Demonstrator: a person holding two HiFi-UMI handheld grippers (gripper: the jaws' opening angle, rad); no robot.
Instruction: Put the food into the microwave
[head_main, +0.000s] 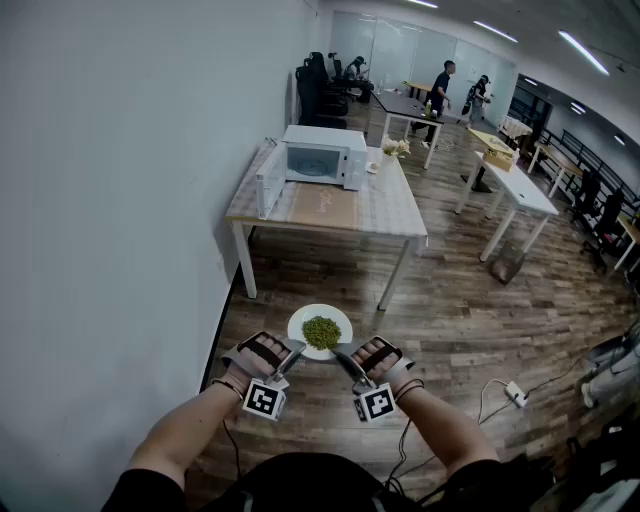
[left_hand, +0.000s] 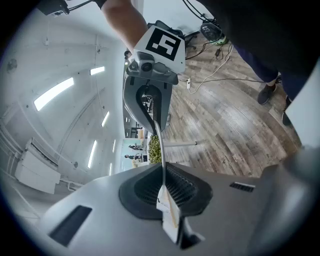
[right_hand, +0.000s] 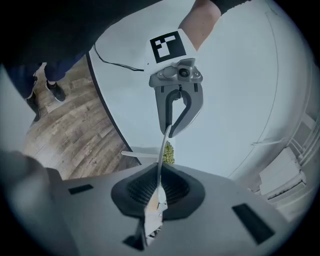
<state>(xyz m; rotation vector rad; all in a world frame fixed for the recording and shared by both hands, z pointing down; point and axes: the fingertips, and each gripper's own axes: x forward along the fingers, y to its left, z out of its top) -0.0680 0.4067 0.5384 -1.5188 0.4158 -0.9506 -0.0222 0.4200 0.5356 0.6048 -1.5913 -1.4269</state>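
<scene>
A white plate (head_main: 301, 321) with a heap of green food (head_main: 321, 331) hangs in the air in front of me, above the wooden floor. My left gripper (head_main: 292, 351) is shut on its left rim and my right gripper (head_main: 341, 353) is shut on its right rim. In the left gripper view the plate (left_hand: 159, 142) shows edge-on, running from my jaws to the right gripper (left_hand: 150, 107), with the food (left_hand: 154, 149) beside it. The right gripper view shows the same plate edge (right_hand: 161, 150) and food (right_hand: 169, 153). The white microwave (head_main: 322, 156) stands far ahead on a table, its door (head_main: 269, 181) swung open.
The table (head_main: 385, 208) with the microwave stands against the white wall (head_main: 130, 180) on my left. More desks (head_main: 512, 180) and office chairs are farther back and right, where two people stand. A power strip and cables (head_main: 514, 393) lie on the floor at my right.
</scene>
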